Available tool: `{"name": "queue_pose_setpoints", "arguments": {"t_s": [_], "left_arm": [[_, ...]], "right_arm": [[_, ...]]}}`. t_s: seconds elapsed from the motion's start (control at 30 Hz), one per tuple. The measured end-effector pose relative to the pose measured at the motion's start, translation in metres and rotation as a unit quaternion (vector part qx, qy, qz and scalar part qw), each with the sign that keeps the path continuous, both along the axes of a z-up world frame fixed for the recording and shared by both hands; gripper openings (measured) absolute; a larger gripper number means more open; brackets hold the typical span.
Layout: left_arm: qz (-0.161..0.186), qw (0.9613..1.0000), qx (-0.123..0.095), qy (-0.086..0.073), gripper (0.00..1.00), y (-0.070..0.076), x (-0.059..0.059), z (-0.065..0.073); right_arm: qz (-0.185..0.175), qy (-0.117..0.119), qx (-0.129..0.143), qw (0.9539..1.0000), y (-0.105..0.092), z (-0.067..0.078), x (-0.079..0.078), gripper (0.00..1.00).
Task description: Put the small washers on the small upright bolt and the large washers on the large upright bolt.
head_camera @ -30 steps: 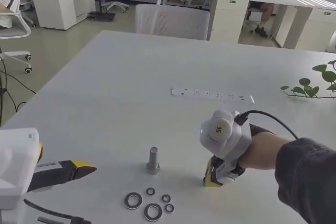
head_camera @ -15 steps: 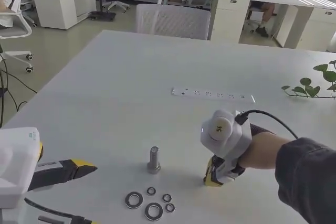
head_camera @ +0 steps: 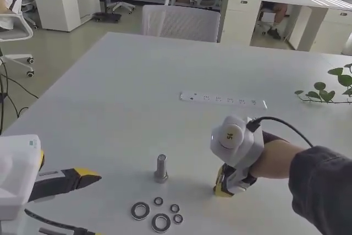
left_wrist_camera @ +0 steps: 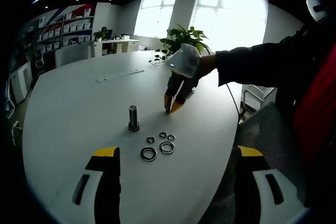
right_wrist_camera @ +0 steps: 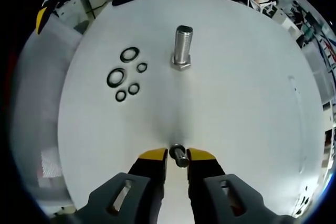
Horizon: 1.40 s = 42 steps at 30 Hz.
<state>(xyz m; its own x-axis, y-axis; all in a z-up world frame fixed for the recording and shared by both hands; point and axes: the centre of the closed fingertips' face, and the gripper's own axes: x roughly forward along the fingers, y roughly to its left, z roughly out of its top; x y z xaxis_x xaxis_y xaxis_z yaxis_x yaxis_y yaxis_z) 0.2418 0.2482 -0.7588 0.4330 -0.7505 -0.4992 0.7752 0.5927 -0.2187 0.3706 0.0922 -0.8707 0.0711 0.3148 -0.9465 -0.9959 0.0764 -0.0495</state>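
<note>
A large steel bolt (head_camera: 160, 169) stands upright on the white table (head_camera: 165, 81). Just in front of it lie two large washers (head_camera: 139, 210) and three small washers (head_camera: 174, 208) in a loose cluster. To the bolt's right, my right gripper (head_camera: 223, 189) points down at the tabletop. In the right gripper view it (right_wrist_camera: 177, 156) is shut on a small bolt (right_wrist_camera: 178, 156), with the large bolt (right_wrist_camera: 181, 45) and the washers (right_wrist_camera: 116, 77) beyond. My left gripper (left_wrist_camera: 178, 153) is open and holds nothing; its fingertip (head_camera: 88, 178) lies left of the washers (left_wrist_camera: 148, 153).
A white power strip (head_camera: 223, 100) lies across the table's middle. Plant leaves (head_camera: 324, 92) reach in at the right edge. A grey chair (head_camera: 180, 23) stands at the far side. A black cable (head_camera: 275, 122) runs from the right gripper.
</note>
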Motion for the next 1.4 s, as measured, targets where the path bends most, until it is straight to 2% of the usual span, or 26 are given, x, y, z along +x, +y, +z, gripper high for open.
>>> {"name": "queue_pose_setpoints", "arguments": {"t_s": [0.43,0.87,1.4], "left_arm": [[0.000,1.0000,0.000,-0.002,0.90,0.000,0.000,0.001],[-0.003,1.0000,-0.001,-0.006,0.90,-0.002,0.000,0.003],[-0.005,0.9999,-0.004,-0.009,0.90,-0.004,0.001,0.006]], "right_arm": [[-0.005,0.003,0.003,1.0000,-0.001,0.001,-0.001,0.21],[-0.024,0.002,0.016,0.9996,-0.004,0.008,0.000,0.33],[-0.038,-0.007,0.023,0.9990,-0.014,0.020,-0.001,0.36]]}}
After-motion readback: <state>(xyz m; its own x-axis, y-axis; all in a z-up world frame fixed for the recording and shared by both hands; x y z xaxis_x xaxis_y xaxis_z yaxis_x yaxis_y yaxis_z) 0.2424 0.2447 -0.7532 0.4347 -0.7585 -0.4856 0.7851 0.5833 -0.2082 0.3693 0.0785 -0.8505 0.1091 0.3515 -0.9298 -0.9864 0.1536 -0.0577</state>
